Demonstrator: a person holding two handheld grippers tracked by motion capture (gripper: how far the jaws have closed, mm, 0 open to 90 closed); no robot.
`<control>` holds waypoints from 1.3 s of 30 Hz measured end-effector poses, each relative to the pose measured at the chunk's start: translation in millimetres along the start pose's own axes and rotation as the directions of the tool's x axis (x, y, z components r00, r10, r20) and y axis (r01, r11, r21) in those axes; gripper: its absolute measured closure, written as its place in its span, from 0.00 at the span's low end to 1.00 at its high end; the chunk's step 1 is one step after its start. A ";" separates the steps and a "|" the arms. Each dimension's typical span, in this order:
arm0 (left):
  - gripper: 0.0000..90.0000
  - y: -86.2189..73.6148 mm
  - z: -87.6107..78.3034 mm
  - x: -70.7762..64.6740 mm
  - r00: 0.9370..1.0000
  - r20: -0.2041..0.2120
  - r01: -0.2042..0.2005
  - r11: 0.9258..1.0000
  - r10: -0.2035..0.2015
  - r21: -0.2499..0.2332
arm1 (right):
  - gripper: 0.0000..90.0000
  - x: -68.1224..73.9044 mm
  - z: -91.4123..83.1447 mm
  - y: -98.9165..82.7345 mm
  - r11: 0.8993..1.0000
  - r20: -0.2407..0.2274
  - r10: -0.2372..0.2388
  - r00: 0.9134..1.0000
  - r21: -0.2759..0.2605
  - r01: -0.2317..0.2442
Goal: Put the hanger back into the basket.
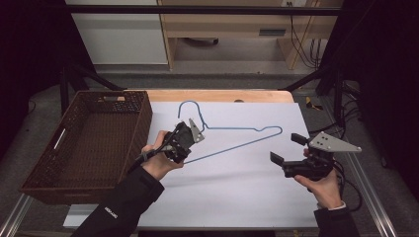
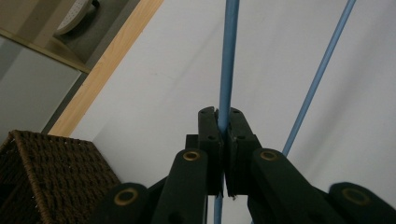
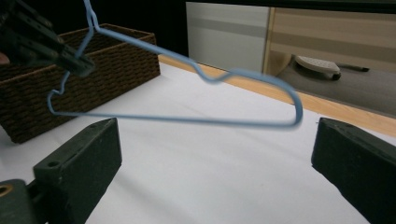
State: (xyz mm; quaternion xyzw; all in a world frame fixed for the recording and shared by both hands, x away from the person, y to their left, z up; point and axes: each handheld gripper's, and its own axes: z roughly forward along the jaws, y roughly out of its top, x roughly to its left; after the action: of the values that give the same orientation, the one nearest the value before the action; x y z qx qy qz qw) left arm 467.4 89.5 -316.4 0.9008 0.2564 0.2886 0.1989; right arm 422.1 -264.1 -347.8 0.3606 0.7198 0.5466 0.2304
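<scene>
1. The blue wire hanger (image 1: pixel 232 134) is over the middle of the white sheet (image 1: pixel 237 197) on the worktop, its hook (image 1: pixel 190 109) pointing toward the far edge. In the right gripper view it hangs clear of the sheet.
2. The left tool (image 1: pixel 184 140) is clamped on the hanger's wire near the neck; in the left gripper view the jaws are pressed together with the blue wire (image 2: pixel 228 70) running between them.
3. The right tool (image 1: pixel 286 148) is near the hanger's right end, apart from it, its jaws spread wide and holding nothing.
4. The brown wicker basket (image 1: pixel 143 118) stands at the left of the worktop, just beside the sheet; what shows of its inside is bare.
5. Beyond the worktop's far wooden edge (image 1: pixel 217 95) stand cabinets (image 1: pixel 232 24) and hanging cables (image 1: pixel 304 44).
</scene>
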 end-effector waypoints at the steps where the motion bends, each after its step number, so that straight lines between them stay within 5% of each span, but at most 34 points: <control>1: 0.97 0.7 -1.1 2.3 1.000 -0.004 0.008 1.000 -0.008 0.002 | 0.02 0.4 -1.0 -2.7 1.000 0.007 0.001 1.000 -0.002 -0.001; 19: 0.97 -2.8 -38.3 47.5 0.996 -0.042 0.078 0.996 -0.077 0.034 | 0.03 2.0 4.9 -37.4 0.998 -0.029 0.022 0.999 0.061 -0.020; 23: 0.97 -9.8 -50.0 62.9 0.993 -0.082 0.095 0.994 -0.090 0.056 | 0.03 2.4 8.1 -41.4 0.997 -0.030 0.029 0.999 0.073 -0.027; 29: 0.97 -21.5 -59.7 84.0 0.988 -0.073 0.142 0.987 -0.137 0.071 | 0.03 2.8 9.1 -43.6 0.996 -0.032 0.032 0.999 0.083 -0.029; 36: 0.97 -41.7 -73.4 111.8 0.972 -0.114 0.216 0.972 -0.205 0.089 | 0.03 2.8 9.6 -44.1 0.996 -0.031 0.031 0.999 0.082 -0.028; 39: 0.97 -57.3 -79.0 128.1 0.960 -0.155 0.251 0.963 -0.235 0.095 | 0.03 2.7 9.7 -44.3 0.996 -0.032 0.031 0.999 0.081 -0.028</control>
State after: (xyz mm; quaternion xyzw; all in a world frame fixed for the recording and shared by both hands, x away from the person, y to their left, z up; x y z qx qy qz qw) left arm 488.3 225.2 -232.3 0.8493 0.3947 0.3104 0.1627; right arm 415.5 -262.3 -392.8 0.3711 0.7396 0.5263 0.1958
